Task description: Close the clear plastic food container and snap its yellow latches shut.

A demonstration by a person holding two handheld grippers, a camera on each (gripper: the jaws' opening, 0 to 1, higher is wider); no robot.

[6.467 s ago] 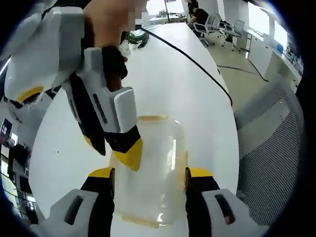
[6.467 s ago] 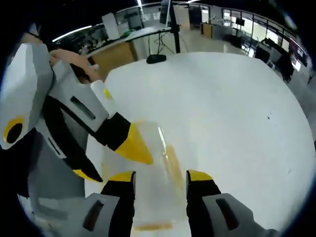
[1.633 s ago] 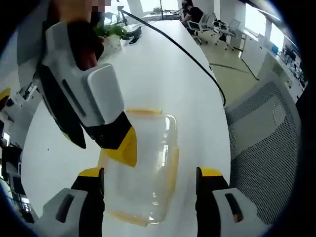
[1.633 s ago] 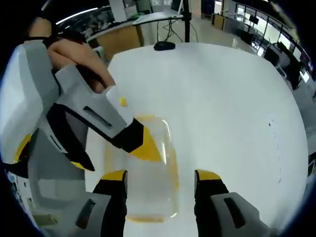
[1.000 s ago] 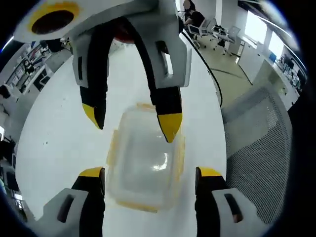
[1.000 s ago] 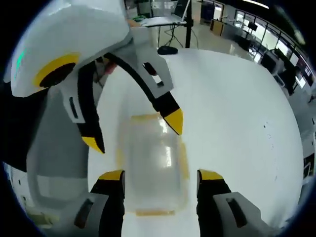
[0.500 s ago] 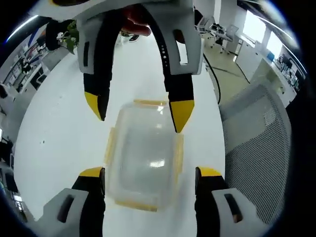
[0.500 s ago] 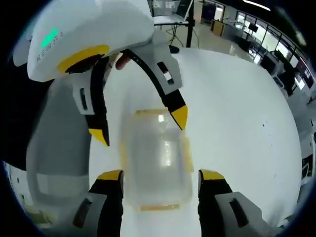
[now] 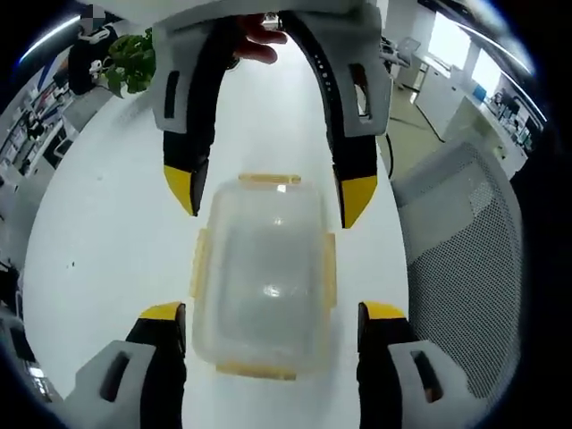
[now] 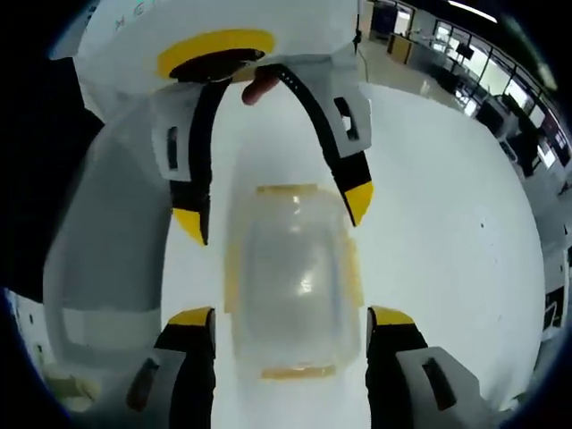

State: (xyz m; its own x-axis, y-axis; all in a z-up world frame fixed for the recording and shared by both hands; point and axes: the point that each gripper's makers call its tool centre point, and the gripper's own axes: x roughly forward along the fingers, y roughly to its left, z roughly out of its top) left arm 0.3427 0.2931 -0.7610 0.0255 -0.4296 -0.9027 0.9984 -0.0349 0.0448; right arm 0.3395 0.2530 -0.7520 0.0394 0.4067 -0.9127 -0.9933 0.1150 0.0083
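My left gripper [image 9: 270, 323]: jaws spread wide, yellow tips at 7 and 5 o'clock of the left gripper view, with the clear container [image 9: 264, 273] sitting between them, lid on. I can't tell whether either tip touches its side walls; a sliver of white shows on both sides, so I read it as just clear.

My right gripper [image 10: 290, 323] is the same story: jaws spread, container [image 10: 292, 273] centred between the tips, nothing pinched.

The two grippers face each other across the box. In the left gripper view the right gripper [image 9: 271, 192] comes in from 12 o'clock, jaws apart, its yellow tips flanking the far corners of the lid at about 11 and 1. In the right gripper view the left gripper [image 10: 273, 214] mirrors that, tips at 11 and 1 (very close to the lid's edge).

Yellow latches [image 9: 198, 262] run along all four sides; whether they're snapped down I can't tell.

The white table [image 9: 98, 223] has open room at 9 o'clock in the left gripper view. At 3 o'clock its edge is near the container, with a mesh chair [image 9: 465, 259] just past it. A green plant [image 9: 132, 64] sits at 11, well apart. A fingertip [image 9: 262, 27] shows at 12.

In the right gripper view there's wide bare table [image 10: 447, 223] from 1 to 4 o'clock.
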